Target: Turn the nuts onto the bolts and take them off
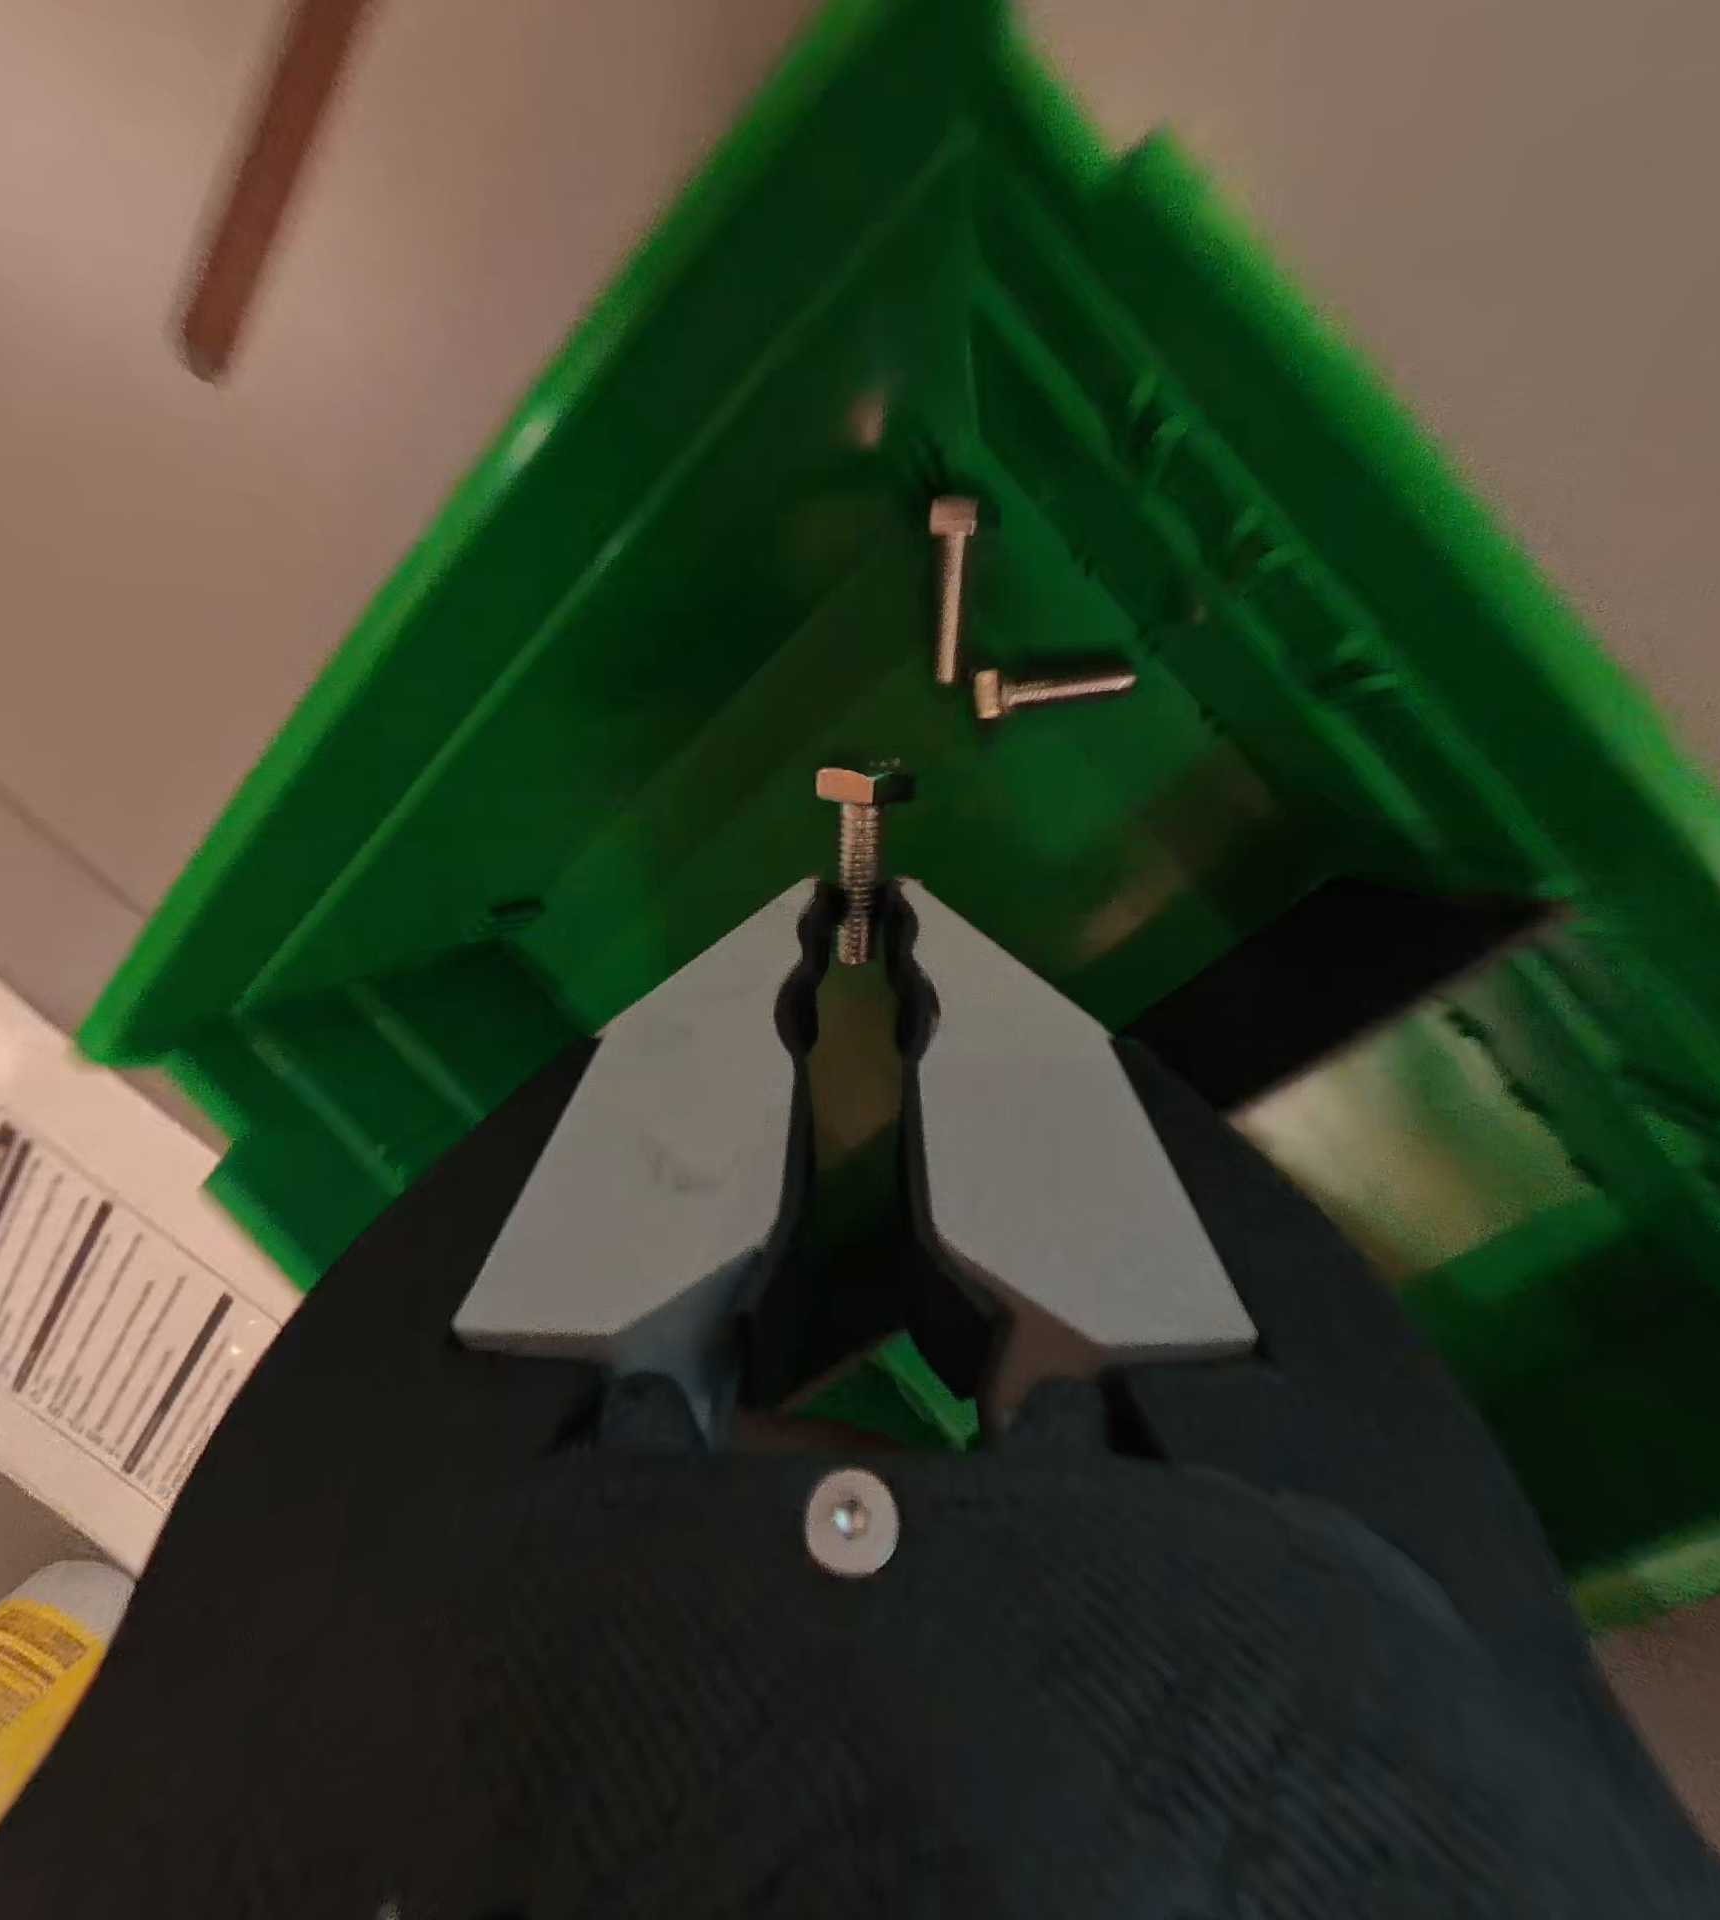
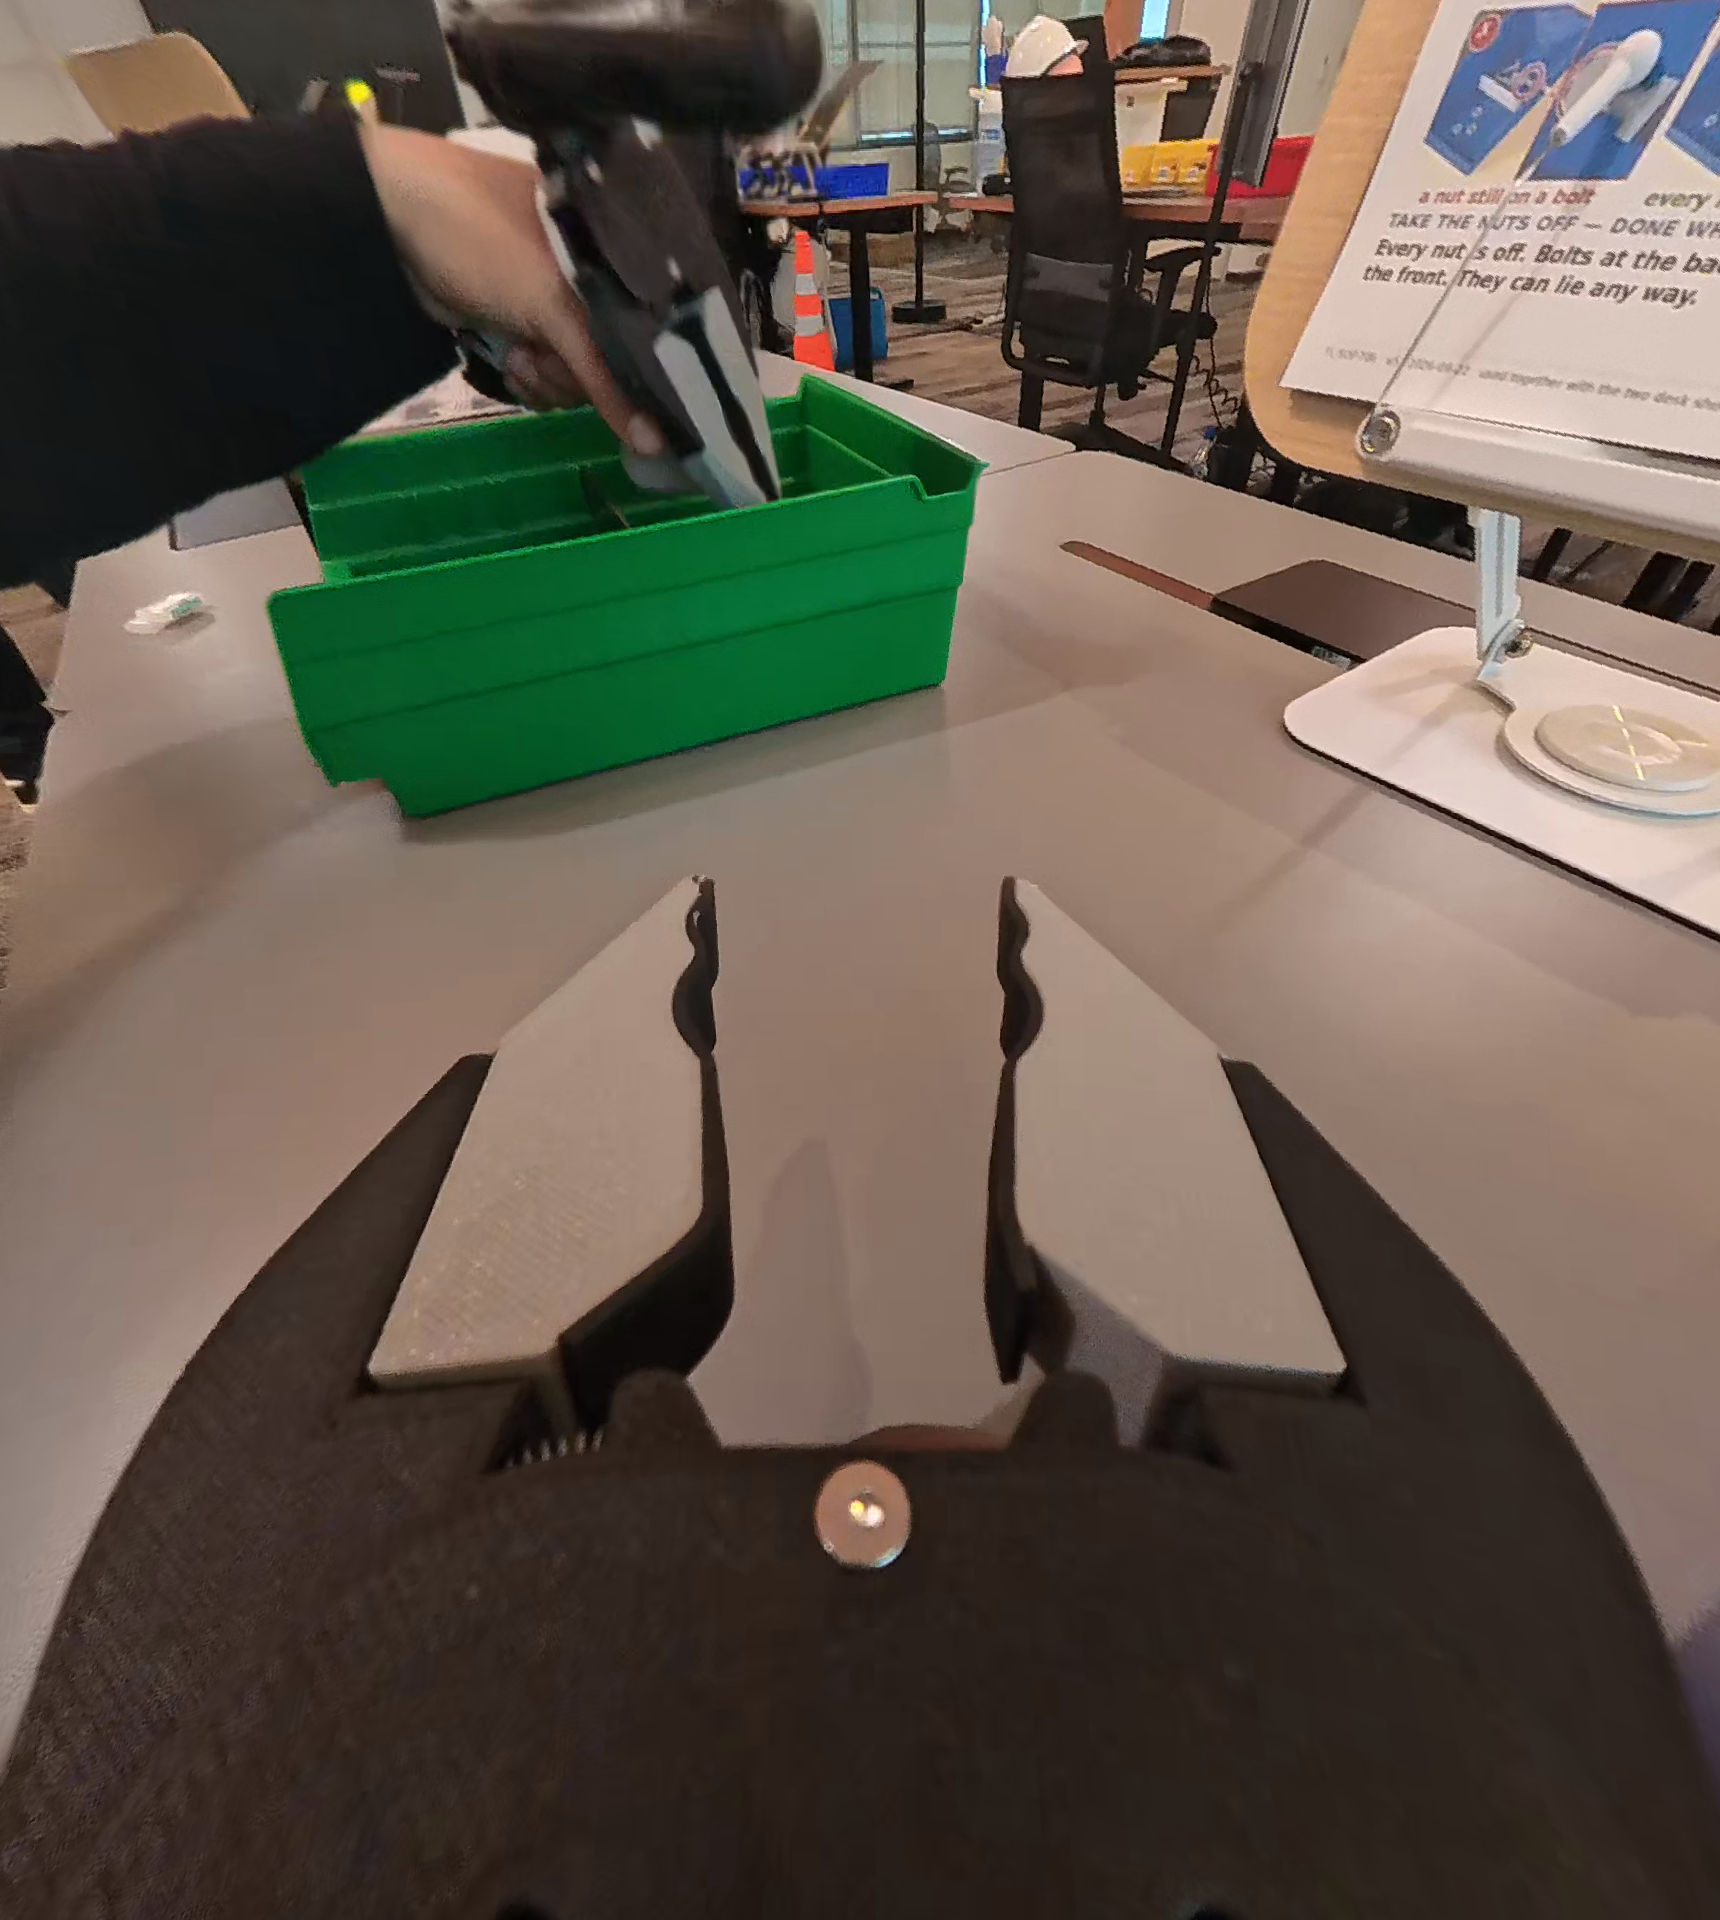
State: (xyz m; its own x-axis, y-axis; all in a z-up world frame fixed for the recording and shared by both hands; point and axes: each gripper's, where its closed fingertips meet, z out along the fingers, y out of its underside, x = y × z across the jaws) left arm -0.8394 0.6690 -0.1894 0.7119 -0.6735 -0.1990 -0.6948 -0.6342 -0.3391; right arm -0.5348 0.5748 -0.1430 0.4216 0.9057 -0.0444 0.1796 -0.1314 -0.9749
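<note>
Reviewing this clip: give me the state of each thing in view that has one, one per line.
left hand-held gripper: shut on a bolt, reaching into the bin
held bolt: gripped by its threaded end, head pointing away, no nut on it
two loose bolts: lying in the bin, no nuts
green bin: upright on the table
right hand-held gripper: open, empty, over bare table
</note>
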